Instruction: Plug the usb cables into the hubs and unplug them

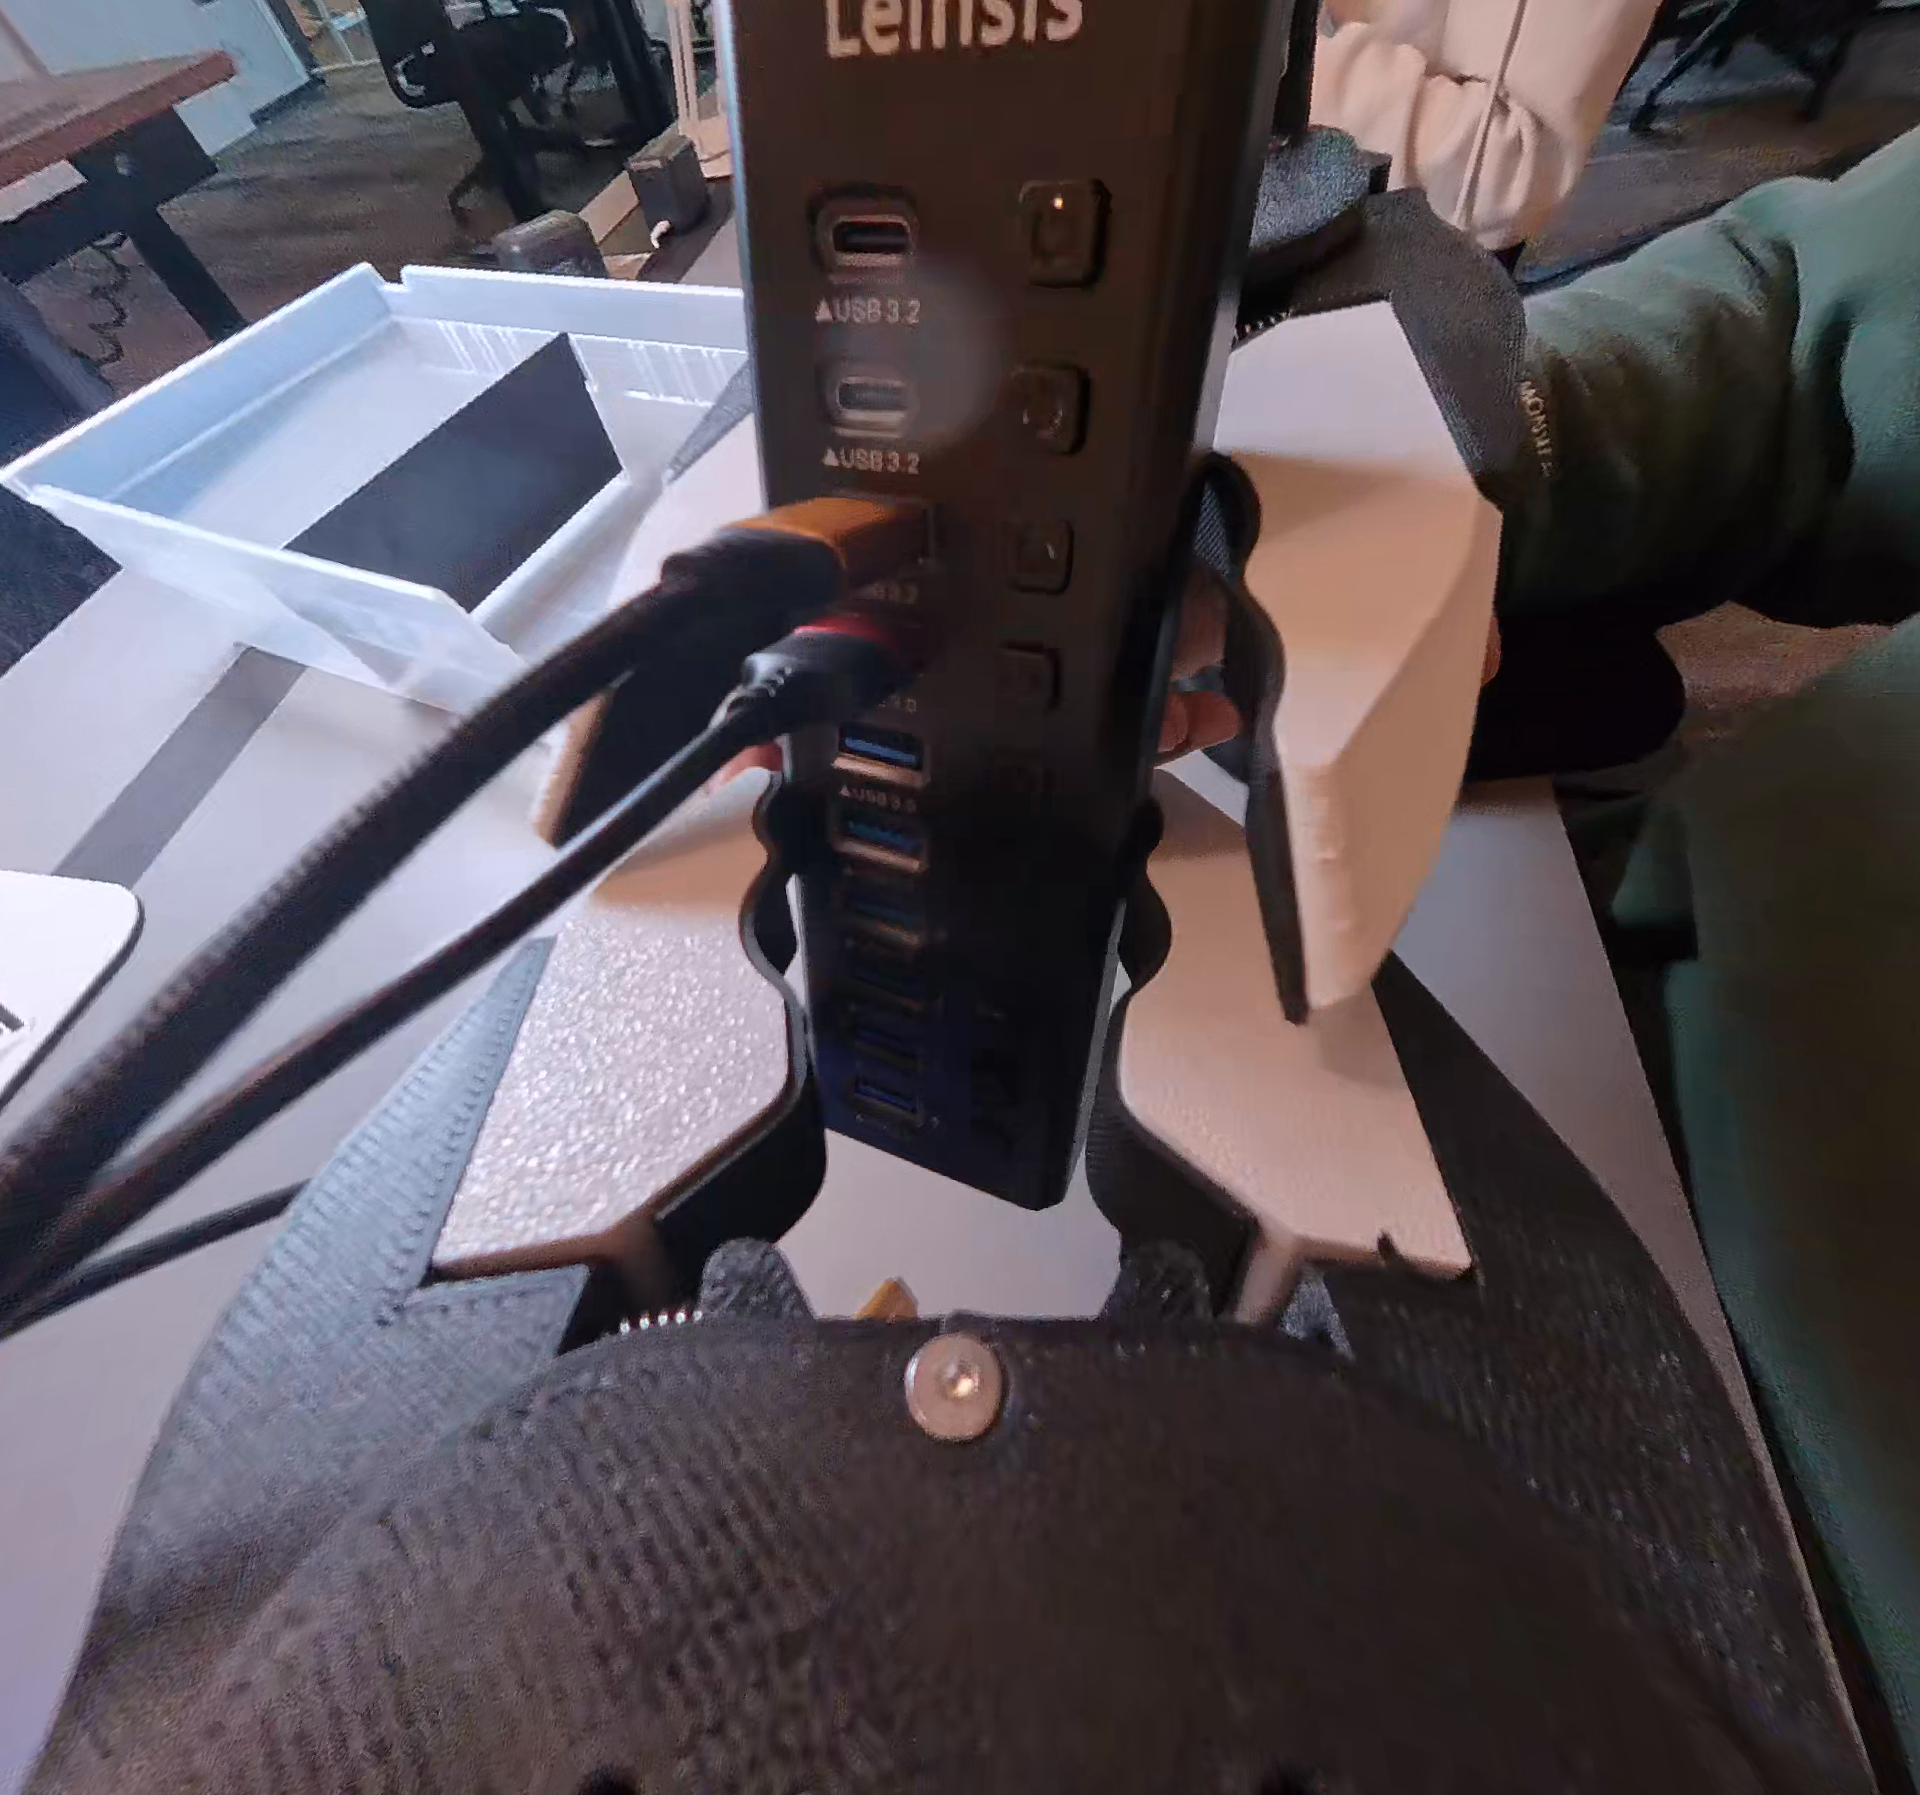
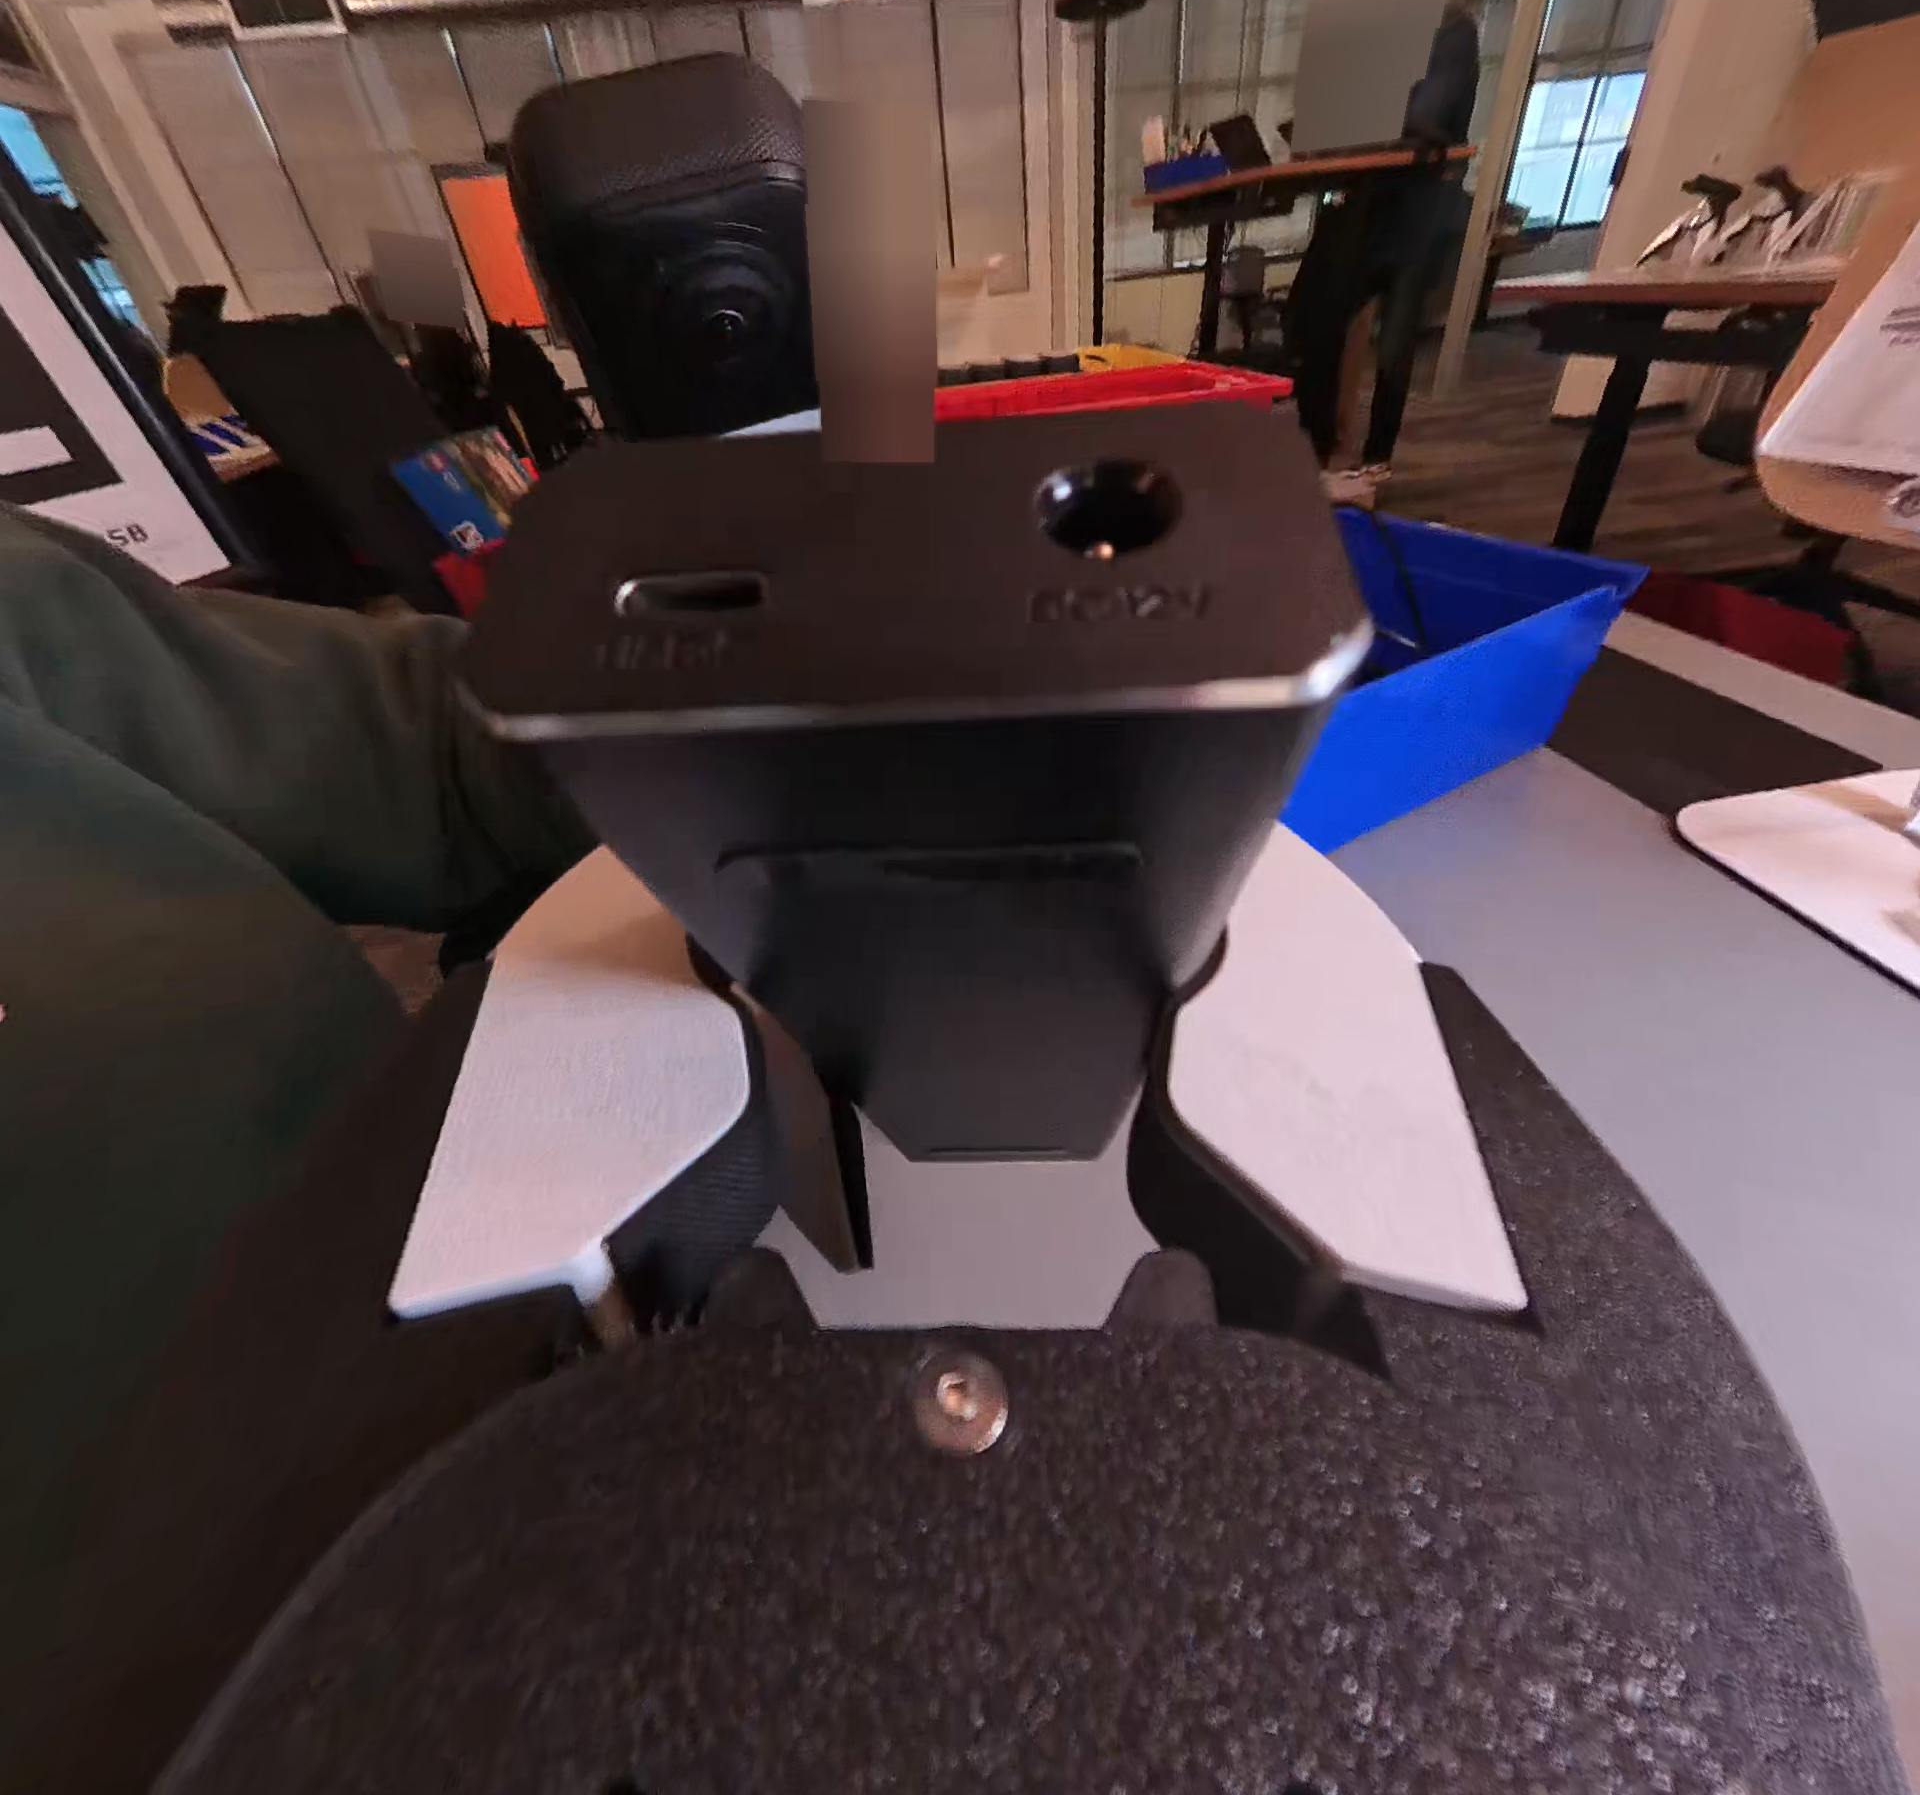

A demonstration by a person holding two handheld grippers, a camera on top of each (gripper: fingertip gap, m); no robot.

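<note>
hub [image 1: 987,602] upright, held above desk [image 1: 156,665] | left gripper [image 1: 956,924] clamps its low end | right gripper [image 2: 961,1039] clamps its top | two plugs [image 1: 831,602] stick out sideways, left

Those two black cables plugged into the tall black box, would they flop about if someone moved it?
Probably. Both cables hang in loose curves from the hub, so they look bendy and would trail along. The thicker braided one likely resists bending more. Their plugs look rigid and seated.
</note>
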